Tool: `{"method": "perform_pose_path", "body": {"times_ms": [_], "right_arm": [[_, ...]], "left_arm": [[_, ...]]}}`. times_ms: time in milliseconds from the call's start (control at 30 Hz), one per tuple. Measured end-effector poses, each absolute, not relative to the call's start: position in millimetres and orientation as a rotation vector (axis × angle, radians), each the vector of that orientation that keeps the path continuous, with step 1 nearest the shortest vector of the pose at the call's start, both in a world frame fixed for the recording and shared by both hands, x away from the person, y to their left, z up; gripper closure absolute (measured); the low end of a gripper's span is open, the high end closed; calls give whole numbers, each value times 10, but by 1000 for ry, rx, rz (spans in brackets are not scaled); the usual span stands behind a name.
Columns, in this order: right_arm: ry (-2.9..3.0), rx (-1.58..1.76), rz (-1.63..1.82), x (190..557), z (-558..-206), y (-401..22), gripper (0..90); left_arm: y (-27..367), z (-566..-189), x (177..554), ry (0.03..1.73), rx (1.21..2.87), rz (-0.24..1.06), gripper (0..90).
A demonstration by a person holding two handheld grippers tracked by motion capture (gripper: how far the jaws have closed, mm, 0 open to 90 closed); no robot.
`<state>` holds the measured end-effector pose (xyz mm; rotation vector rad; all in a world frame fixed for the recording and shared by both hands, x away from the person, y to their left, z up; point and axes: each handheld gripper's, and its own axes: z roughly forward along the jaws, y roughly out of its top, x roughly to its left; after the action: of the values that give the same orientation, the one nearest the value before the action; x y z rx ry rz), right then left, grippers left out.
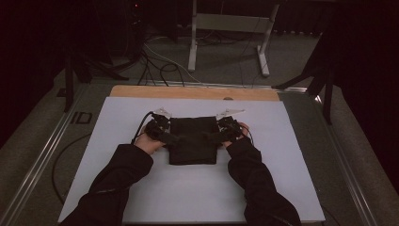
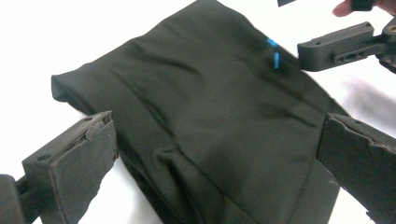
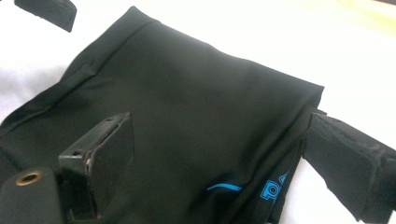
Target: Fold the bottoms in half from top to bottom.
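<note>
A black folded garment [image 1: 193,141] with small blue printing [image 3: 271,189] lies flat in the middle of a white board [image 1: 141,188]. My left gripper [image 1: 171,137] sits at the garment's left edge, its jaws spread wide over the cloth [image 2: 215,116] and not pressing on it. My right gripper [image 1: 211,136] is at the garment's right edge, jaws also spread, one over the fabric [image 3: 187,102] and one just off its edge. In the left gripper view the right gripper [image 2: 336,46] shows at the far side of the garment. Both grippers are open.
The white board rests on a wooden tabletop [image 1: 188,92]. Beyond it on the floor are a white metal frame [image 1: 193,37], loose cables [image 1: 160,66] and dark stand legs [image 1: 324,80]. Bare board lies in front of and beside the garment.
</note>
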<state>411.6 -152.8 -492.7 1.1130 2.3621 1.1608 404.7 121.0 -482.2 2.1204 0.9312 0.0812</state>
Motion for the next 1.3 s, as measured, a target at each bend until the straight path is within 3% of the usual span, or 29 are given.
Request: {"method": "perform_pose_path", "body": {"times_ms": [667, 1300], "right_arm": [[2399, 1035, 1175, 4047, -4787, -1478, 85], [2436, 971, 1126, 3924, -4824, -1550, 84]], "left_arm": [[1144, -4687, 3927, 830, 2170, 124, 4], [1200, -4735, 3774, 760, 2221, 82, 4]]}}
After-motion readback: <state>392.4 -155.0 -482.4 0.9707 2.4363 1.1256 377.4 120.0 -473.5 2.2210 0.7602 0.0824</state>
